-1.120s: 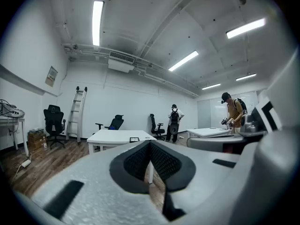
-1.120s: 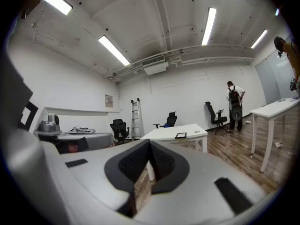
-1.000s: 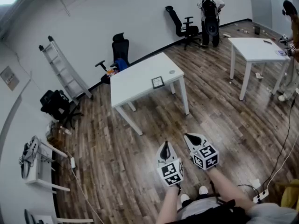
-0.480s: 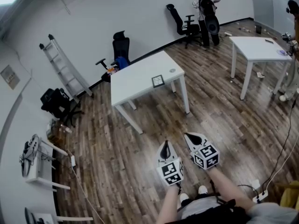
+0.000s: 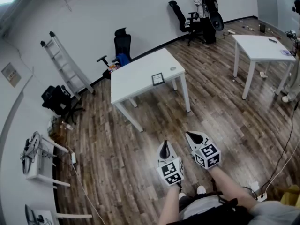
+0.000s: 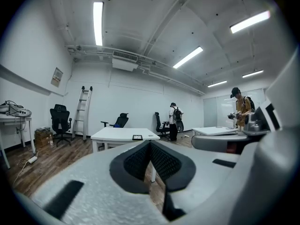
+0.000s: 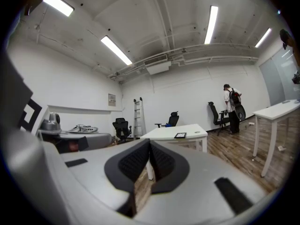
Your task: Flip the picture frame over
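Observation:
A small dark picture frame (image 5: pixel 158 79) lies flat on a white table (image 5: pixel 136 78) some way ahead of me; it also shows as a picture frame (image 6: pixel 137 137) in the left gripper view and a picture frame (image 7: pixel 180 135) in the right gripper view. My left gripper (image 5: pixel 165 147) and right gripper (image 5: pixel 194 136) hang side by side over the wooden floor, well short of the table. Both are shut with nothing between their jaws, and both point roughly level toward the table.
A second white table (image 5: pixel 262 48) stands at the right. Office chairs (image 5: pixel 121 46) and a ladder (image 5: pixel 65 67) line the far wall, where a person with a backpack (image 5: pixel 206 3) stands. Another person (image 6: pixel 241 107) is at the right. Cables (image 5: pixel 281 163) trail on the floor.
The table and picture frame have shifted slightly in the head view as I edge forward. The person at the far wall has moved a little left. Both grippers keep their shut pose.

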The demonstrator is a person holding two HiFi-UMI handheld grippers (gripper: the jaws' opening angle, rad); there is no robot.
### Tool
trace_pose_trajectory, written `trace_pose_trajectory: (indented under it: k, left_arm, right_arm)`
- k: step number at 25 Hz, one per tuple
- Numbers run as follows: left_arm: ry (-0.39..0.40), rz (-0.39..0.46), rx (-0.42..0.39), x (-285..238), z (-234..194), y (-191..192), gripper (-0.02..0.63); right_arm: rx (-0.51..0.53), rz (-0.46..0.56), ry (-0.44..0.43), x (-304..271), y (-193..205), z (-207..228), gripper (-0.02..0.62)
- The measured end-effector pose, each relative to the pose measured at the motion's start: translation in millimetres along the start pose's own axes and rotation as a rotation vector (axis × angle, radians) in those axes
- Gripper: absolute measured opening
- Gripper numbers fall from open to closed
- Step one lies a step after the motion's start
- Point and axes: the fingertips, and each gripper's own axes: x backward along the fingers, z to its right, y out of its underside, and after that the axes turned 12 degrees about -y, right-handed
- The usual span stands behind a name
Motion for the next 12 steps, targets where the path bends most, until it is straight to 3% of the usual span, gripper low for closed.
trace_pose_trajectory:
  k: [12]
  left_arm:
    - [0.007, -0.011, 0.000, -21.8, 18.9, 0.4, 0.002]
  right_arm:
    - [-0.038, 0.009, 0.002, -4.5, -0.2, 29.5, 0.005]
